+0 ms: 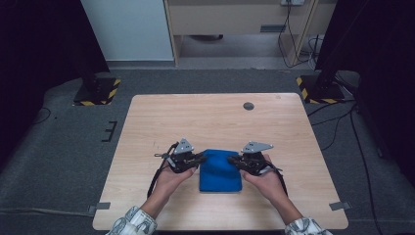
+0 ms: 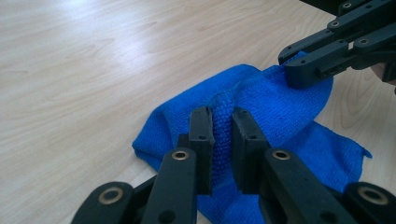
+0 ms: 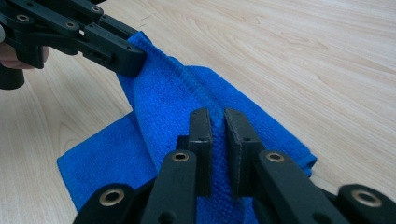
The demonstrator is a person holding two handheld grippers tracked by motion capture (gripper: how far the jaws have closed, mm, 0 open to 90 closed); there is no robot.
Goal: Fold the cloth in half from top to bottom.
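A blue microfibre cloth lies on the wooden table near its front edge, between the two hands. My left gripper pinches the cloth's upper left edge, and its jaws stand closed on a raised ridge of the cloth. My right gripper pinches the upper right edge, its jaws closed on the same hem of the cloth. In the left gripper view the right gripper clamps the cloth's far end. In the right gripper view the left gripper does likewise. The pinched edge is lifted; the rest rests on the table.
A small dark round hole cover sits at the table's far right. Two black stands with yellow-striped bases stand on the grey floor beyond the table. Bare wood surrounds the cloth on all sides.
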